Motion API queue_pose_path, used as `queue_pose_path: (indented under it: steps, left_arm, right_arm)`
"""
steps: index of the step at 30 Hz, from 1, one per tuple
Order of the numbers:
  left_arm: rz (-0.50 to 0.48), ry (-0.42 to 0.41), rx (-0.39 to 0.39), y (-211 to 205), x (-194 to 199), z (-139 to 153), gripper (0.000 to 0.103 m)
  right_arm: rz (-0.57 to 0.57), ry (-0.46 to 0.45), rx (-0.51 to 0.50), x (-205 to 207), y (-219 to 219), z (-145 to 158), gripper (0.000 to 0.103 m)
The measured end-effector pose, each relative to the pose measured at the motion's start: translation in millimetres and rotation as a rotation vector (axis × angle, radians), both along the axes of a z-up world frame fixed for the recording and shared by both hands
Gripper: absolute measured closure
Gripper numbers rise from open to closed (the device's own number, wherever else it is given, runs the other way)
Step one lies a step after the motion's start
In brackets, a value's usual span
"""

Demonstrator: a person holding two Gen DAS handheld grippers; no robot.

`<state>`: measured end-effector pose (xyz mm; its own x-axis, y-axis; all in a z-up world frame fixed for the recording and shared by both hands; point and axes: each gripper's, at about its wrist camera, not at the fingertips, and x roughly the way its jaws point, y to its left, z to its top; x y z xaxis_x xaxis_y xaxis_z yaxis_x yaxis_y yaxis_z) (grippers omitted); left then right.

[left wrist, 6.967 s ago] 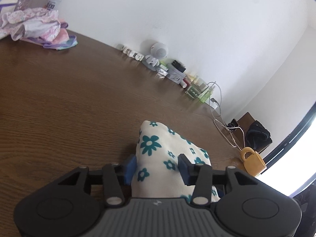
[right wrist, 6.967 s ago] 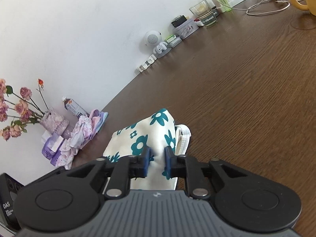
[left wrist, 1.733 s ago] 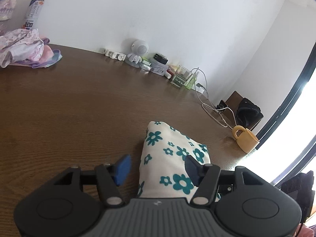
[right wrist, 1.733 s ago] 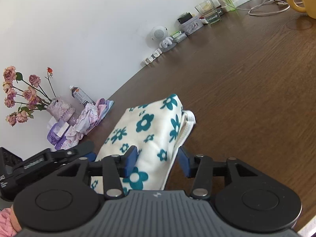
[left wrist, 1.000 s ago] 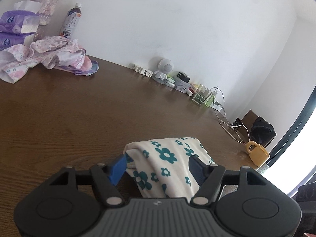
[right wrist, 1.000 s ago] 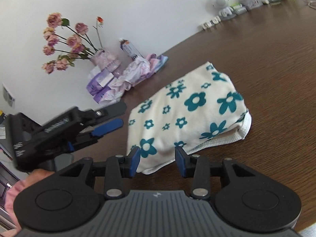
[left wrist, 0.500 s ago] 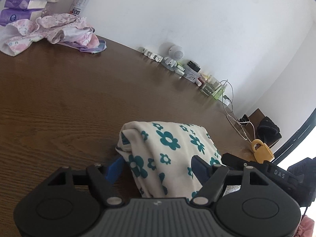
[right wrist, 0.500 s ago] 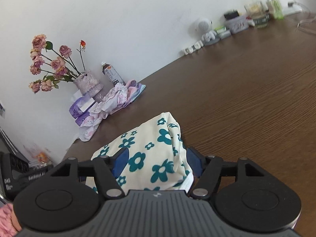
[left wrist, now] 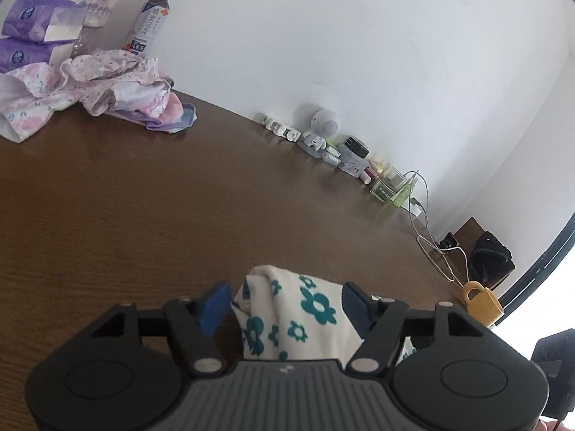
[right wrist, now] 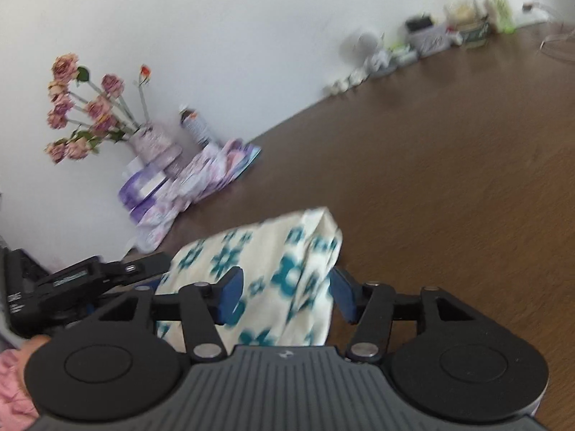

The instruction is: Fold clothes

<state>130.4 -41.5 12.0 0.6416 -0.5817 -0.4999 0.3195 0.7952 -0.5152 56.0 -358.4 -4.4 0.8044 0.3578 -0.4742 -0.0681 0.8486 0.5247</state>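
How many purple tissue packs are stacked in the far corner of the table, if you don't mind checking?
2 visible: an upper tissue pack and a lower tissue pack beneath it, behind the pink clothes pile. More may be hidden behind the pile.

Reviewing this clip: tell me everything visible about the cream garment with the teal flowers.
The floral garment is cream, soft-looking cloth printed with teal flowers of several sizes. It is folded into a thick, compact bundle lying on the brown wooden table. A layered, folded edge shows at its far end. It sits between the spread blue-padded fingers of both the left gripper and the right gripper; neither clamps it, and whether the pads touch it is unclear. The right view is blurred. Its near part is hidden behind the gripper bodies.
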Motion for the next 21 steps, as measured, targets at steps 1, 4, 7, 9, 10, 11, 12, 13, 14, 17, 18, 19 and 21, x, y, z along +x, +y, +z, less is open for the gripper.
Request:
queue_pose_path:
  steps: [1,4,7,9,10,11,12,13,14,17,18,19,21]
  left_arm:
    - [-0.013,0.010,-0.001,-3.4,4.0,-1.7,0.053]
    - [-0.037,0.054,-0.012,-10.5,11.6,-12.8,0.071]
    - [-0.046,0.084,-0.079,-4.1,15.6,-21.1,0.071]
    - [-0.040,0.101,-0.116,3.5,18.0,-23.2,0.070]
    - [-0.040,0.105,-0.125,5.2,18.8,-23.9,0.065]
    - [-0.042,0.107,-0.132,6.4,19.5,-24.6,0.060]
    - [-0.043,0.109,-0.139,7.7,20.2,-25.3,0.057]
    - [-0.044,0.112,-0.146,9.0,21.0,-26.0,0.058]
    - [-0.045,0.114,-0.153,10.2,21.7,-26.7,0.061]
    - [-0.049,0.121,-0.175,14.1,23.9,-28.8,0.079]
    - [-0.051,0.123,-0.182,15.3,24.6,-29.5,0.083]
    - [-0.052,0.126,-0.189,16.6,25.4,-30.2,0.084]
    - [-0.055,0.130,-0.204,19.2,26.8,-31.6,0.085]
  right_arm:
    - [-0.011,0.002,-0.011,6.7,0.7,-0.2,0.049]
    - [0.012,0.036,0.024,19.0,9.4,-9.5,0.068]
    - [0.028,0.039,0.052,23.7,15.9,-15.9,0.082]
    - [0.033,0.047,0.123,25.2,8.7,-21.1,0.082]
    - [0.031,0.059,0.176,26.3,1.6,-24.7,0.077]
    - [0.031,0.070,0.217,27.2,-4.9,-27.2,0.076]
    - [0.027,0.071,0.234,26.7,-9.9,-27.5,0.073]
    - [0.017,0.061,0.232,25.3,-12.8,-25.9,0.070]
    - [0.016,0.059,0.226,26.3,-12.5,-24.9,0.070]
    - [0.016,0.070,0.236,31.8,-10.6,-25.9,0.086]
    - [0.008,0.076,0.263,33.4,-11.7,-29.4,0.090]
    - [0.001,0.082,0.290,34.9,-12.8,-32.9,0.092]
    - [-0.007,0.088,0.404,34.1,-23.7,-44.6,0.094]
